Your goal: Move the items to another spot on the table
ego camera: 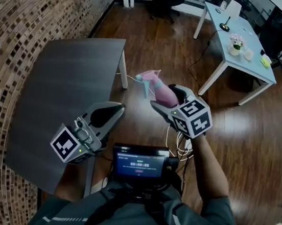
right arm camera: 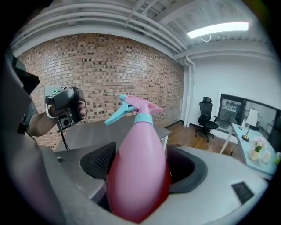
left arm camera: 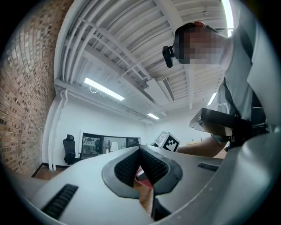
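Here the right tool [ego camera: 169, 99] pinches the pink spray bottle [ego camera: 159, 89] lengthwise, head toward the dark table [ego camera: 68, 79].

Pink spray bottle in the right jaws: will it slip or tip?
The pink plastic spray bottle has a smooth, tapering body, so it may slide through the jaws. Its trigger head sits high, so it could tip.

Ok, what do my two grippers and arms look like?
Both the left gripper and right gripper are light grey plastic with wide, rounded jaws lined by black ribbed pads. Each carries a white cube printed with black square markers. White cables hang below the right one. The person wears a grey short-sleeved shirt.
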